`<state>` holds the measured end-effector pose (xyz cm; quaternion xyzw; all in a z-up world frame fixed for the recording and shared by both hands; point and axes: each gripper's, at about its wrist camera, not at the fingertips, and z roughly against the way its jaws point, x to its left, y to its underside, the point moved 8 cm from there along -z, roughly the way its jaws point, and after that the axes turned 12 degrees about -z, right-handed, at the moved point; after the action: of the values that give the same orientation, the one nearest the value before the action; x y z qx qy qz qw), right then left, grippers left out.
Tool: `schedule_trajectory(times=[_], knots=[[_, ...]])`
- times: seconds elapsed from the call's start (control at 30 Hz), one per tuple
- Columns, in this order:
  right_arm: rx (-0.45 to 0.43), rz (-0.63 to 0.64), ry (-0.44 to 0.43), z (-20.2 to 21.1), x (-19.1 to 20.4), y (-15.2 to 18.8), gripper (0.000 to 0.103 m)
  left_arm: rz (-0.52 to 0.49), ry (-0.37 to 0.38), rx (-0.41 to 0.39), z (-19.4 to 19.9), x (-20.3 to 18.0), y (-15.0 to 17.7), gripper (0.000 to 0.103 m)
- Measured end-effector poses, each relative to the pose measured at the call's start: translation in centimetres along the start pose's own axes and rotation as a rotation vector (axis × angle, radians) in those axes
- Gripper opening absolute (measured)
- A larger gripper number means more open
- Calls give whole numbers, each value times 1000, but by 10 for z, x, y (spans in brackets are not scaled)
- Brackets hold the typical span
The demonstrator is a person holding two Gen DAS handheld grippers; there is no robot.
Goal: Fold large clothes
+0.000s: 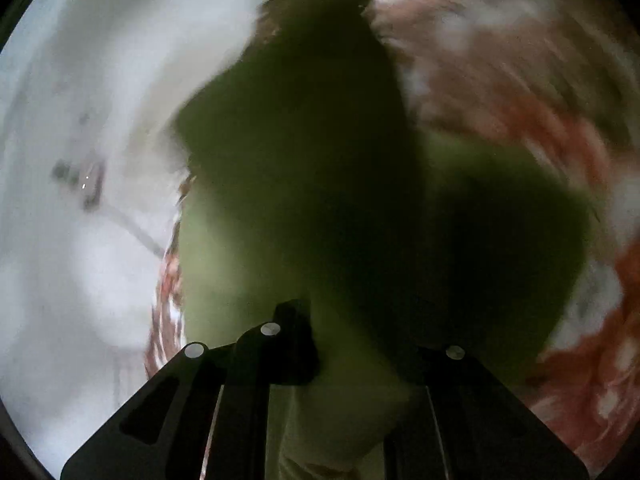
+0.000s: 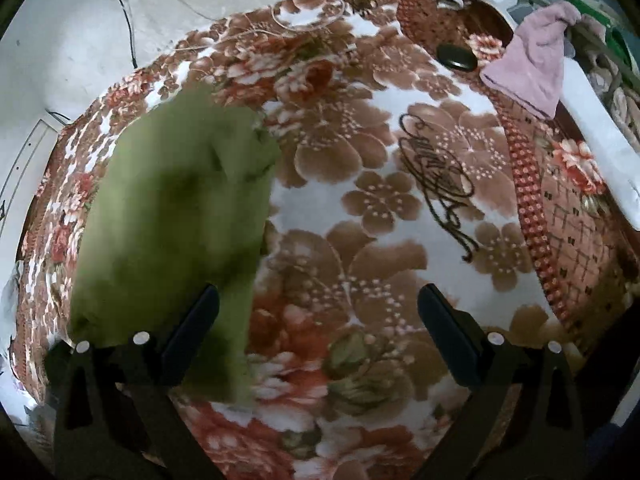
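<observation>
Left wrist view, blurred, seems to show the left gripper (image 1: 352,360) clamped on the green garment (image 1: 320,180), which could slip and bunch ahead, while the right gripper (image 2: 320,320) gapes empty.

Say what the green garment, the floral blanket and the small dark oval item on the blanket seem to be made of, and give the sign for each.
Green garment: soft matte woven or knit cloth, probably; it drapes in limp folds without shine.
Floral blanket: plush fleece, apparently; fuzzy printed flowers with blurred edges.
Dark oval item: hard and glossy, perhaps plastic or stone; it shows a highlight.
</observation>
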<state>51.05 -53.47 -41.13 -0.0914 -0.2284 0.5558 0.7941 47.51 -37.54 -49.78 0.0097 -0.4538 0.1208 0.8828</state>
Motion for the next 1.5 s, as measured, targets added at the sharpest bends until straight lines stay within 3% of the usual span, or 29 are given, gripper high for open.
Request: schedule_trajectory(times=[0.07,0.2,0.3,0.4,0.5,0.6,0.73,0.87,1.17,1.23,1.3,1.43,1.5], knots=[[21,-17,-20,-6,1,-2,98,-60,-27,-23,1,-17,-2,10],[108,-88,-178,-16,32,-1,98,-69,-38,-49,2,-17,2,10],[216,-156,-331,-34,59,-6,98,-109,-57,-76,1,-19,5,10],[349,-151,-400,-60,85,-13,98,-153,-62,-100,0,-20,9,10],[436,-112,-342,-82,98,-12,98,-215,-69,-118,0,-21,16,10],[499,-51,-362,-86,116,2,98,-243,-75,-119,1,-18,29,10],[572,-71,-363,-99,122,26,98,-266,-76,-128,2,-16,35,10],[544,-81,-397,-88,129,23,88,-269,-67,-141,3,-14,30,11],[544,-27,-434,-79,149,8,88,-270,-64,-164,8,-12,31,10],[554,-41,-457,-75,153,8,88,-268,-63,-165,7,-10,31,10],[569,-44,-461,-72,155,10,81,-271,-63,-167,6,-12,32,10],[585,-38,-467,-56,152,11,81,-271,-65,-170,7,-13,35,11],[637,-56,-494,-46,147,22,81,-270,-60,-165,8,-15,34,11]])
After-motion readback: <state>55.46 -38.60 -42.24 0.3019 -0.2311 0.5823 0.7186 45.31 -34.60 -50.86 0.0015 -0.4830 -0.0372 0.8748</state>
